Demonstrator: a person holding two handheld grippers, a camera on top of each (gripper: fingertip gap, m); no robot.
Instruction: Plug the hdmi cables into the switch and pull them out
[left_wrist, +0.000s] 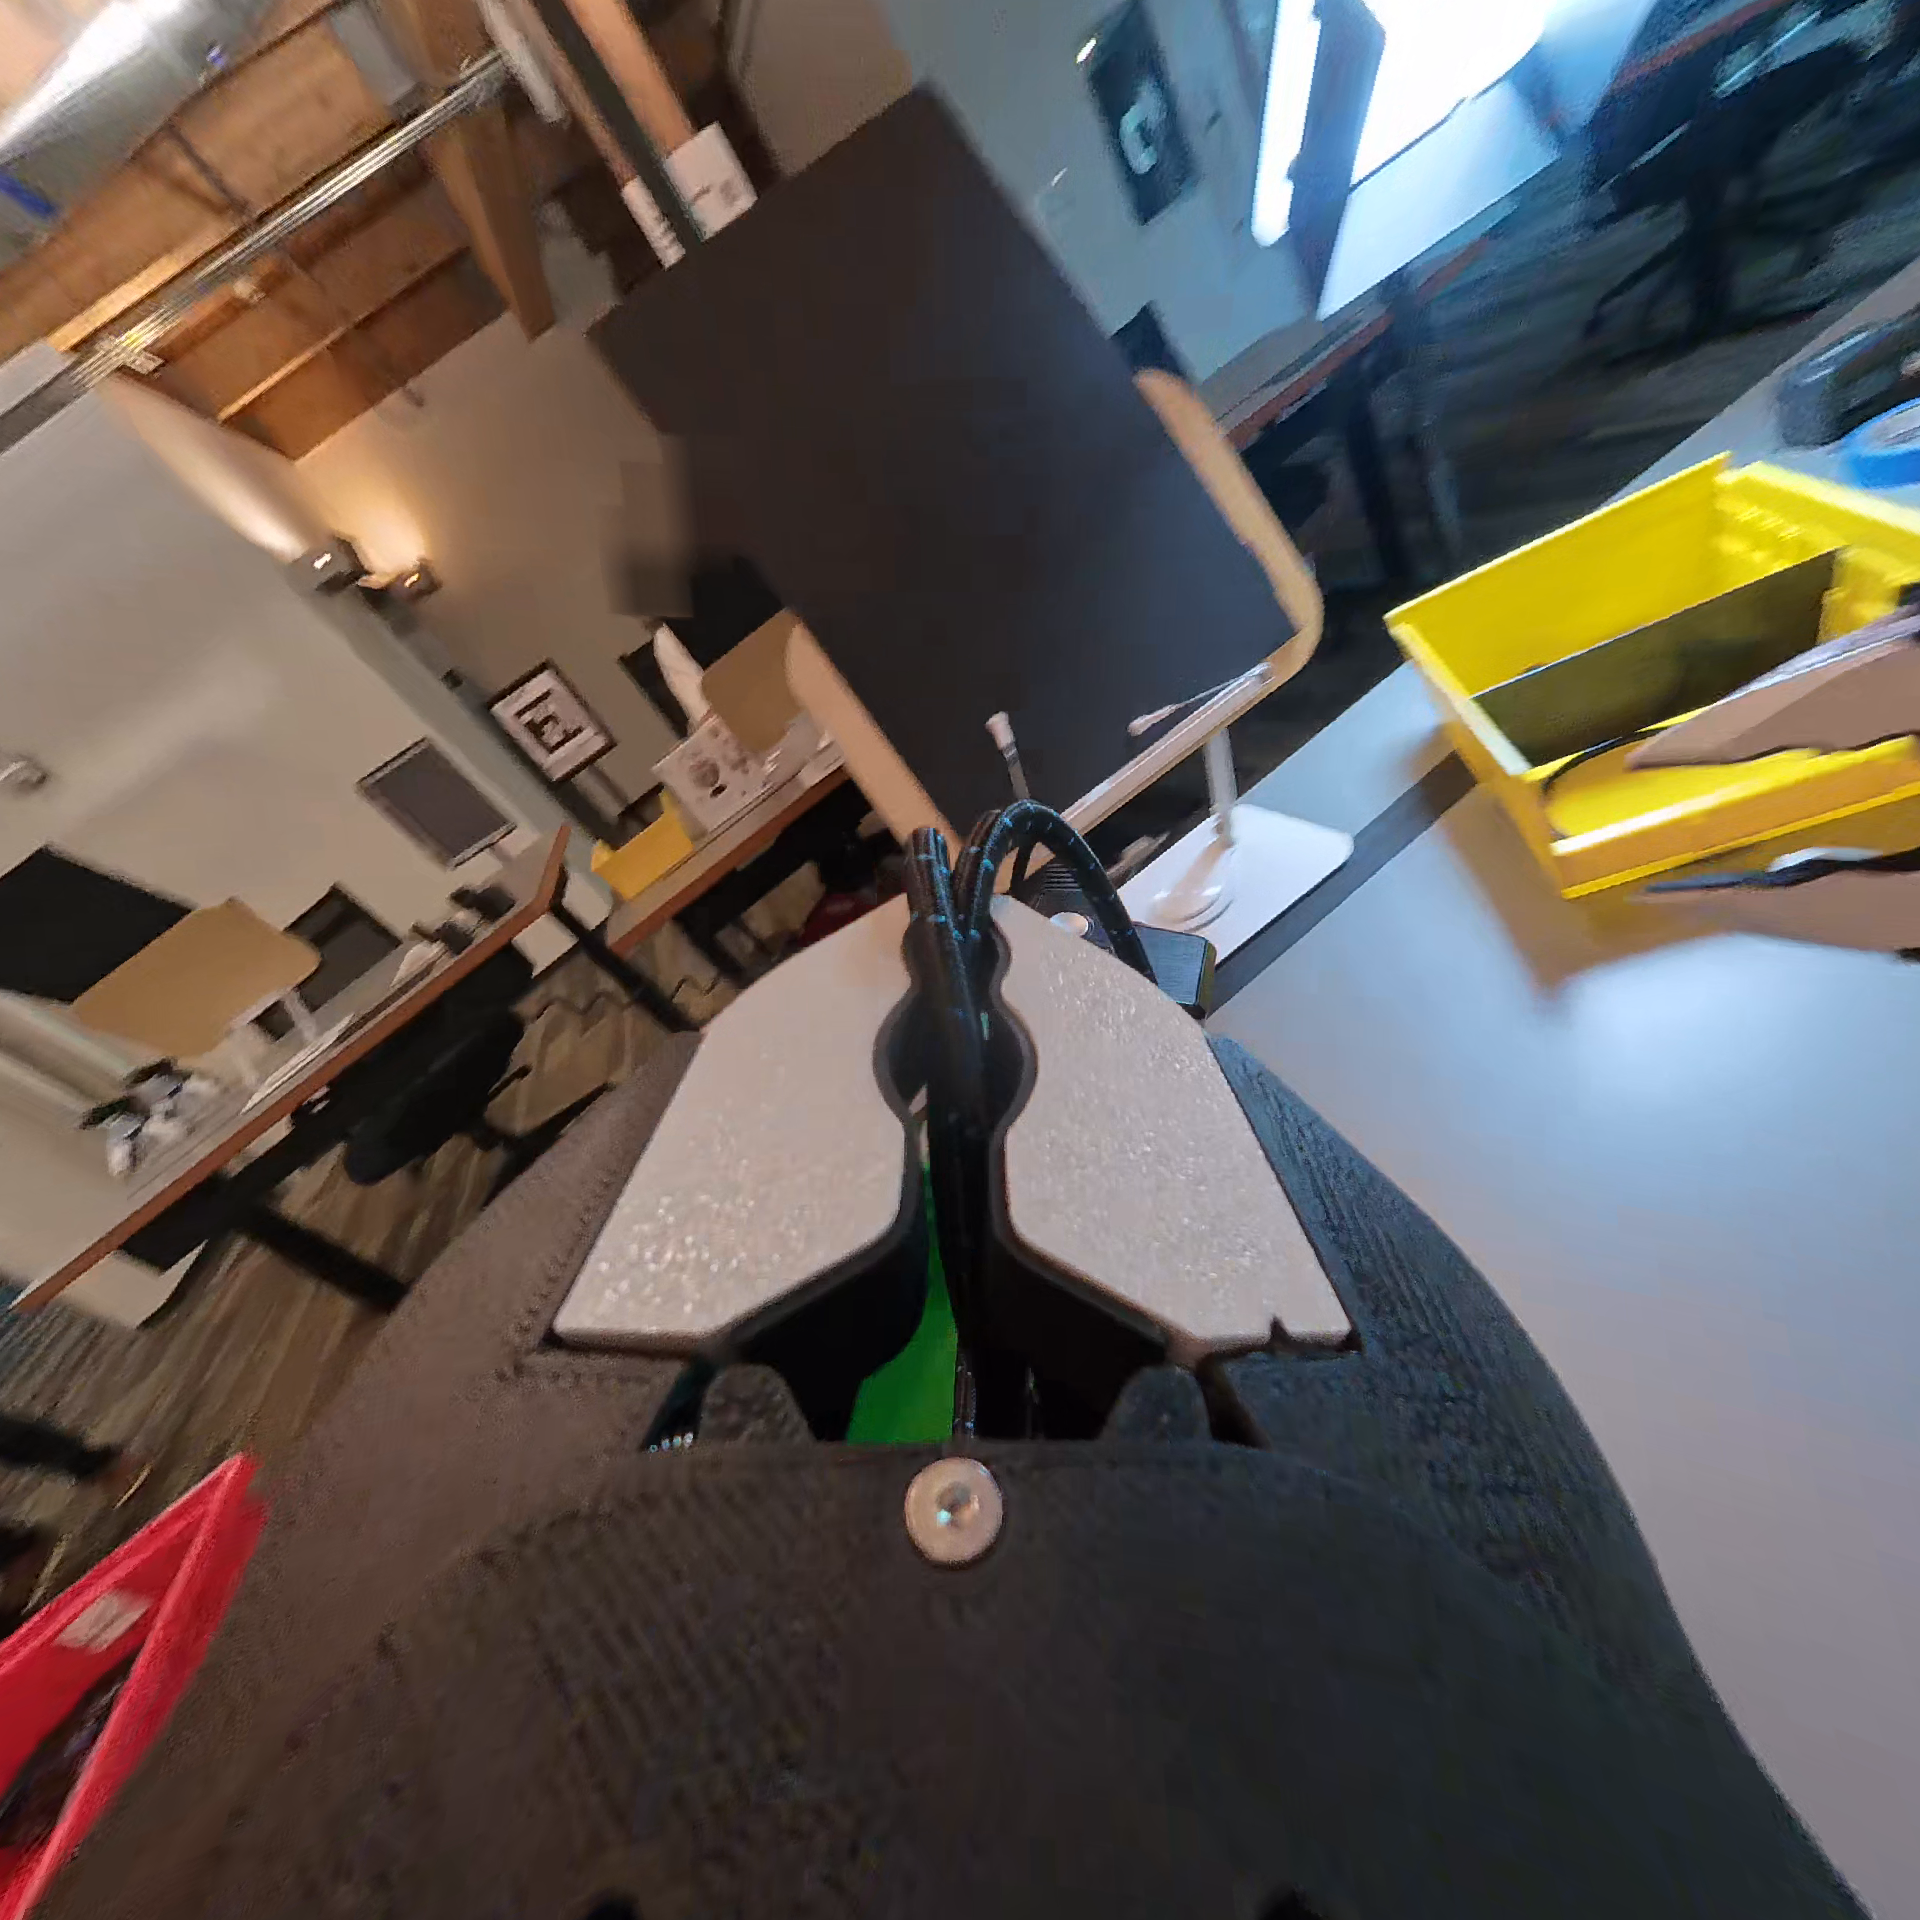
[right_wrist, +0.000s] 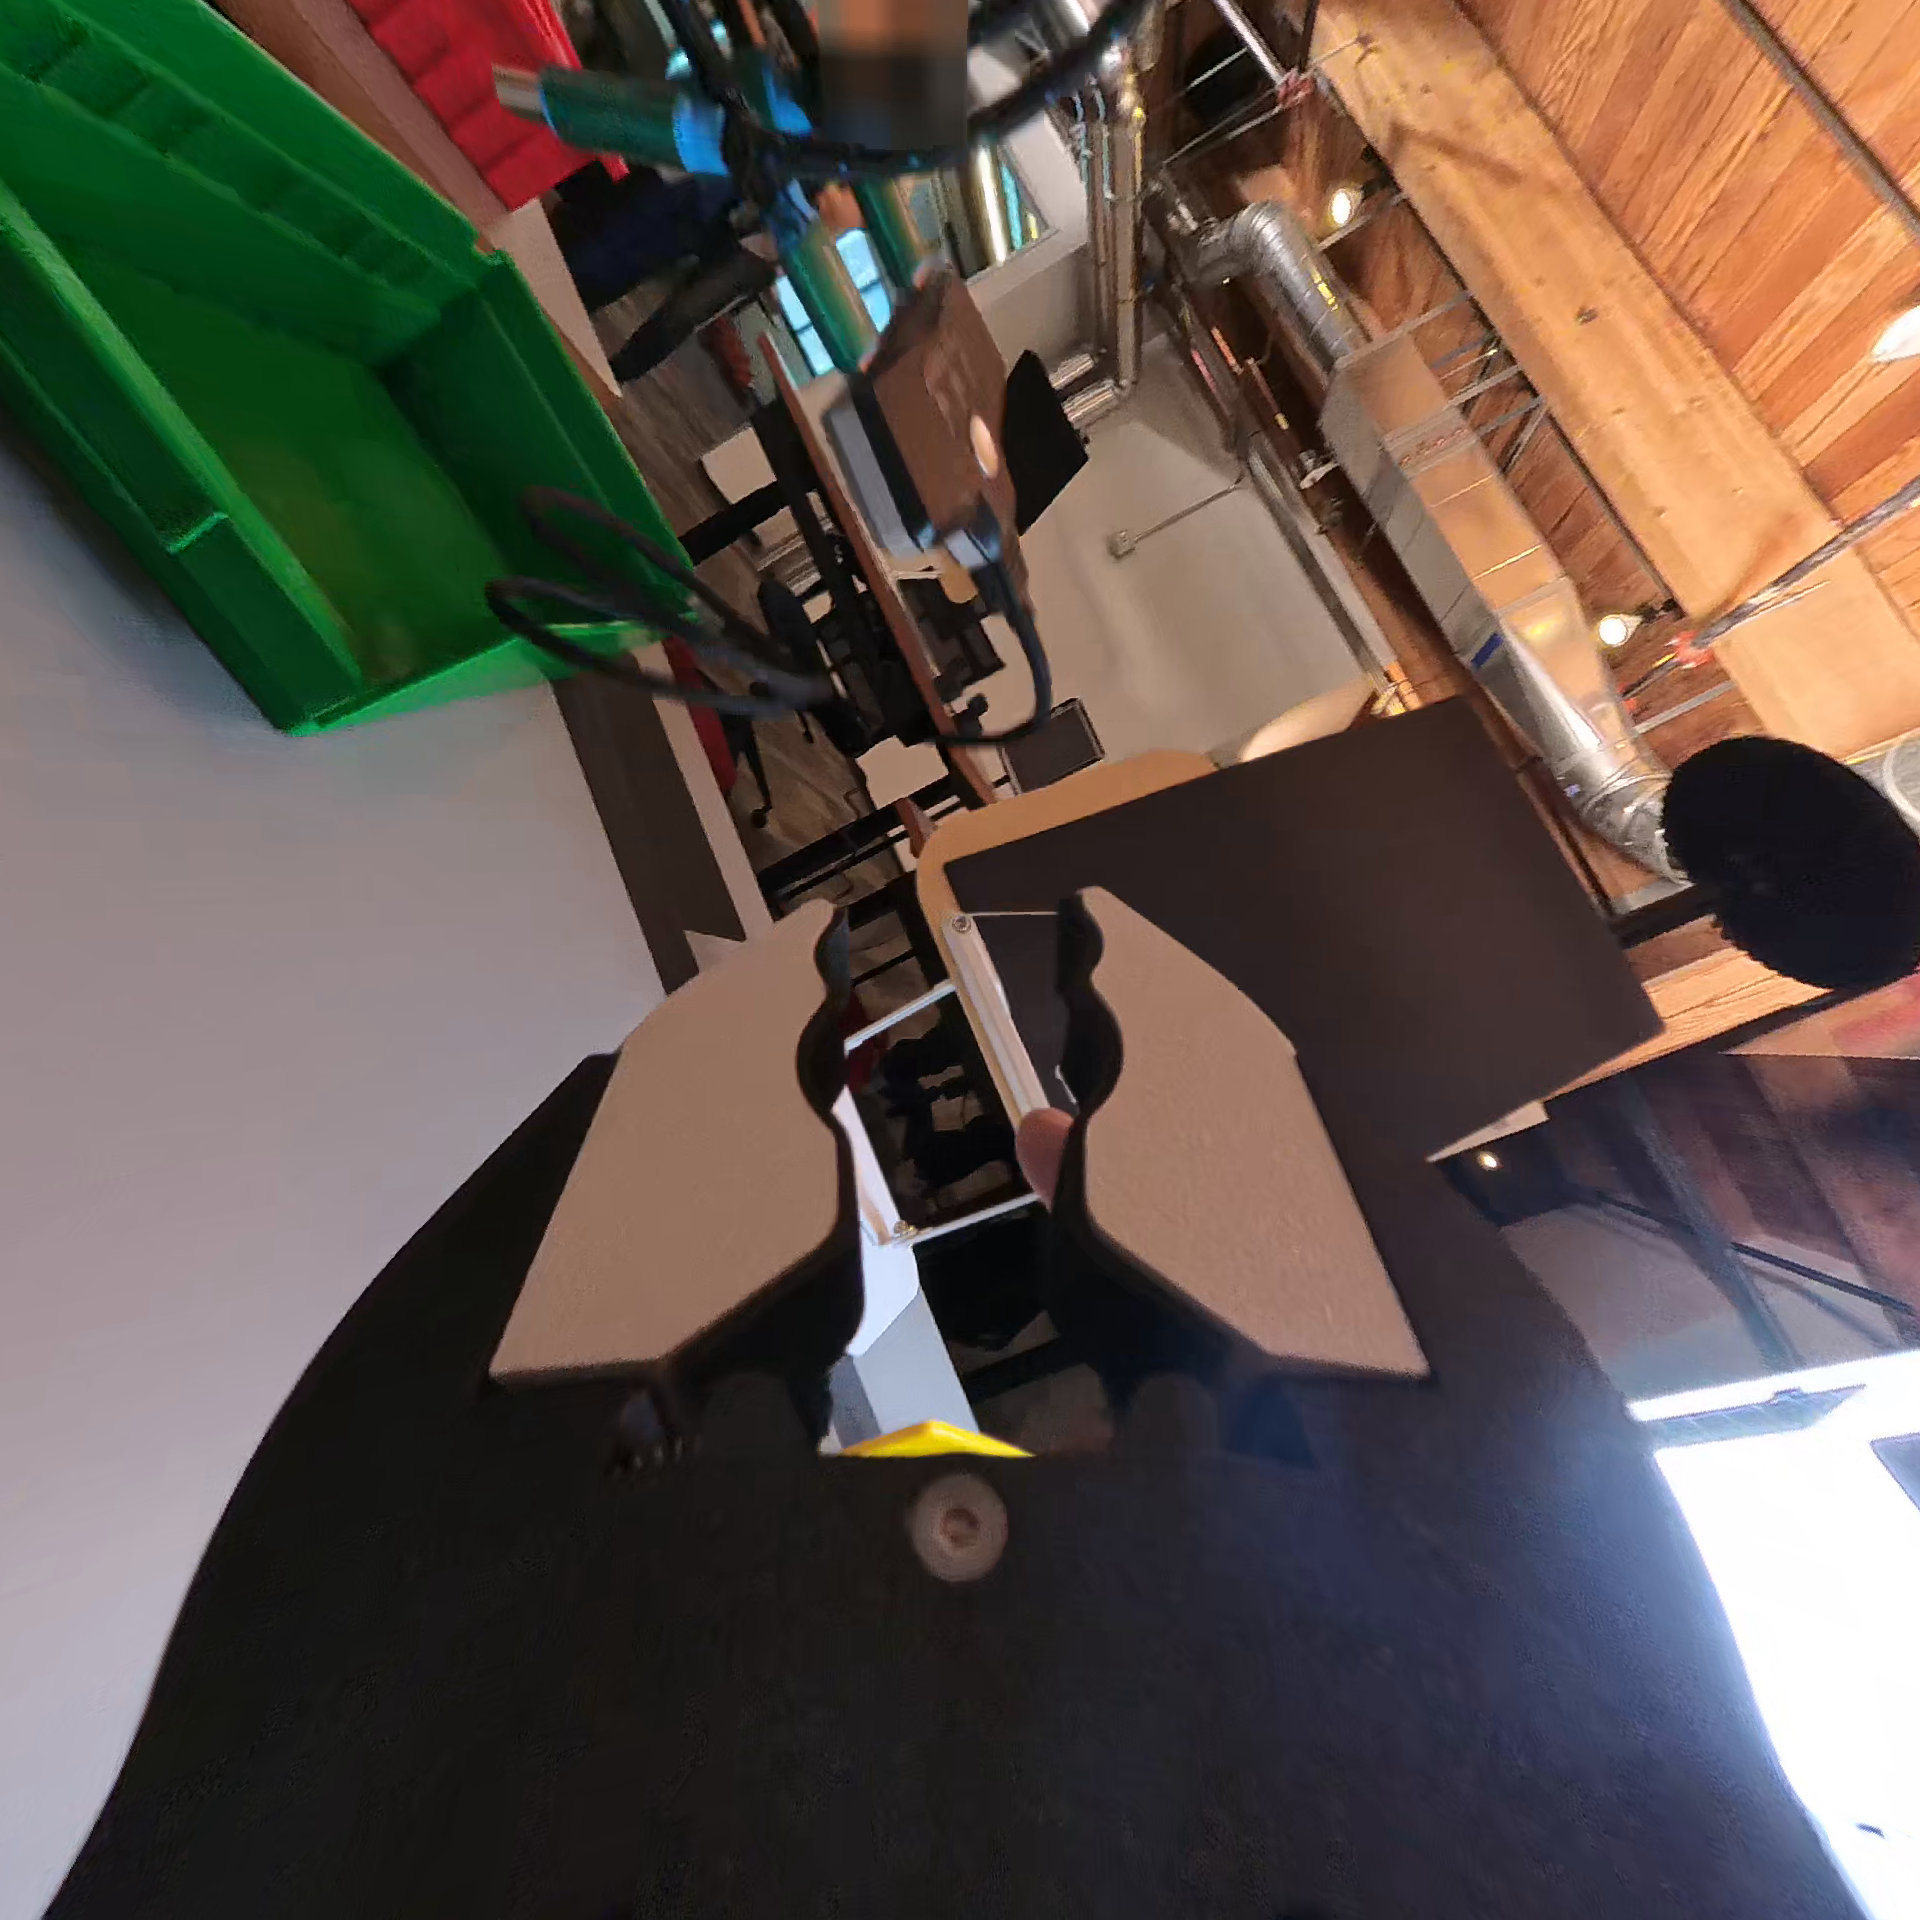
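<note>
Left gripper (left_wrist: 961, 935) tilted, clamped on black braided hdmi cables (left_wrist: 954, 1023) looping up at 12 o'clock, w/ switch (left_wrist: 1169, 951) just behind; right gripper (right_wrist: 951, 971) rolled sideways, jaws apart, empty; green bin (right_wrist: 260, 416) at 10 o'clock.

Both views are tilted, with wide-angle bending toward the edges. Motion blur smears the backgrounds, heaviest at upper right in the left wrist view and along the top in the right. A blown-out window (left_wrist: 1382, 114) glares at upper right; another white patch burns out the right view's lower right. The yellow bin (left_wrist: 1662, 665) casts a soft shadow on the tabletop (left_wrist: 1558, 1195).
</note>
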